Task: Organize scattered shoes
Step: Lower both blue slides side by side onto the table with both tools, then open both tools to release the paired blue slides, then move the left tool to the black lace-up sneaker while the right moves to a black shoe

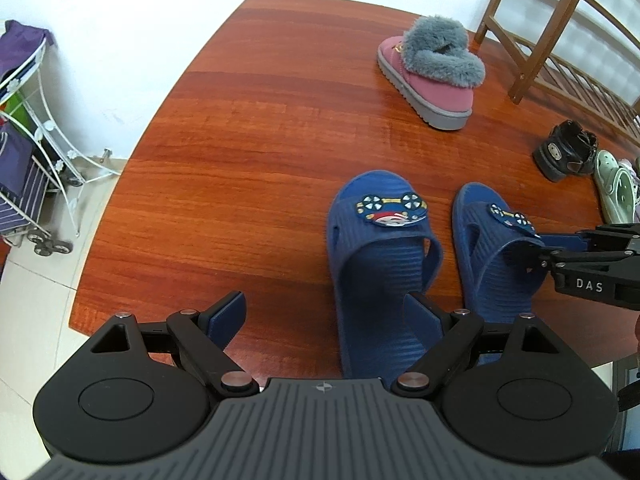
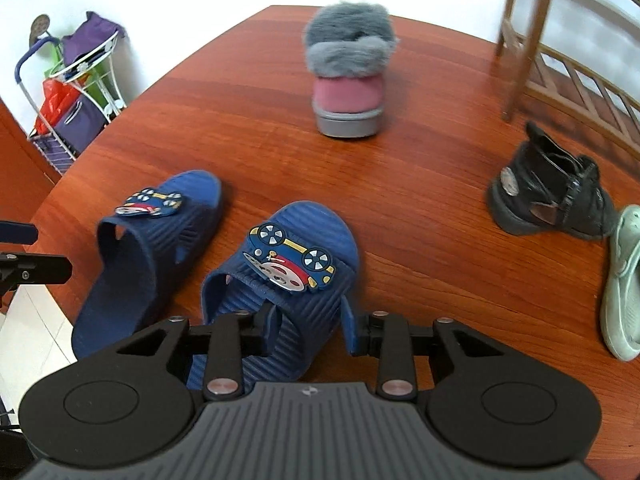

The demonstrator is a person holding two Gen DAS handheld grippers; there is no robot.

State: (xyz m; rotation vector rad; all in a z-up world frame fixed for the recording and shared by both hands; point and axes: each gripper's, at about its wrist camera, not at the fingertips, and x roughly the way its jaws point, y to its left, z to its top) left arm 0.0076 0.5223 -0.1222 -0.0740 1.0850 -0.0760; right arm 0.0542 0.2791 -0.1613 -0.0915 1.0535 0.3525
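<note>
Right gripper (image 2: 306, 330) pinches the soft, light blue ribbed rubber slipper's (image 2: 280, 280) strap edge; left gripper (image 1: 328, 316) gapes.

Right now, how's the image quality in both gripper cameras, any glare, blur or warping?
Left wrist view: sharp, strong fisheye bending of the wooden floor, wall washed out white. Right wrist view: same overexposed wall, the chair leg looks smeared, the pink furry boot slightly soft.

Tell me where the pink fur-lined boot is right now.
The pink boot stands on the wooden surface at the far end, beyond the two blue slippers, just left of the wooden rack; nothing touches it.
</note>
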